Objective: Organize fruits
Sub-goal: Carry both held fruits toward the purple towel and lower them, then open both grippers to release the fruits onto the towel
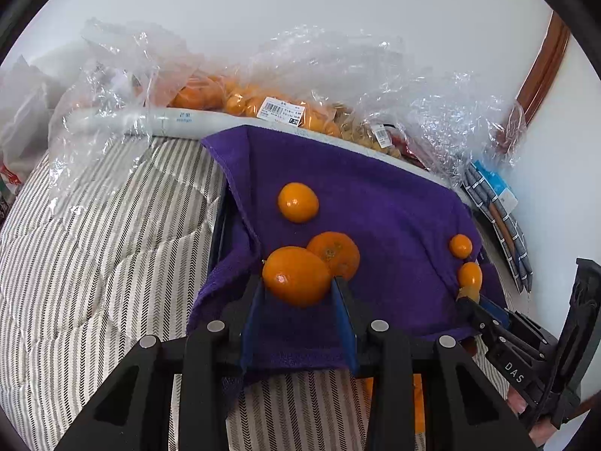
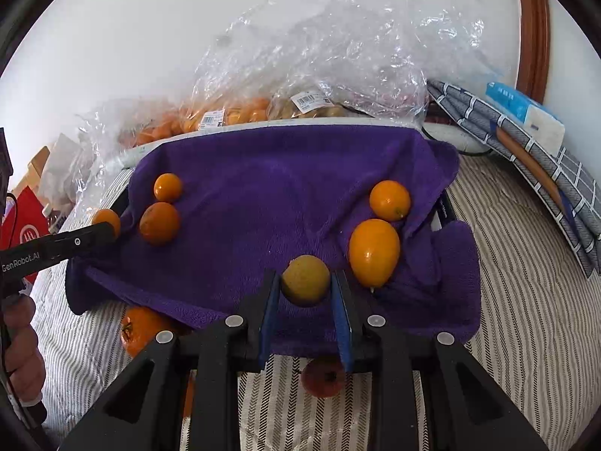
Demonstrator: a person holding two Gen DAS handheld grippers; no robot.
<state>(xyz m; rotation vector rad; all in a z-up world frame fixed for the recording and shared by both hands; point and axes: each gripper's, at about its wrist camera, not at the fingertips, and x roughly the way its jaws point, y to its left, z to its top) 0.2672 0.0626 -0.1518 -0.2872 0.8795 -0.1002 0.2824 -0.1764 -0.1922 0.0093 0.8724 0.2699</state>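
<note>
Both hands are loaded and over the purple towel (image 2: 263,188): the left gripper (image 1: 296,285) is clamped on an orange (image 1: 296,276), the right gripper (image 2: 305,282) is clamped on a duller, yellowish fruit (image 2: 306,280), each jaw pair pressed against its fruit's sides. Neither fruit looks set down yet; both hang just above the cloth, though the fisheye makes contact hard to judge. On the towel so far: two oranges on the left side (image 2: 159,223), (image 2: 168,187) and two on the right, a round one (image 2: 390,200) and an oval one (image 2: 373,251). So four down, two in hand, sorted into left and right groups by the look of it. Still loose on the striped bedcover (image 2: 507,300): an orange (image 2: 141,329) at the towel's near-left edge, a reddish fruit (image 2: 323,379) under the right gripper. Behind the towel, crinkled clear bags (image 2: 338,56) hold plenty more oranges (image 2: 240,112), price labels showing. In the way: the towel is rumpled and sags over the edges of whatever it covers, so round fruit could roll, and the oval orange sits just beside the right gripper's drop spot. A folded grey cloth (image 2: 544,173) lies off right, clear of things.
</note>
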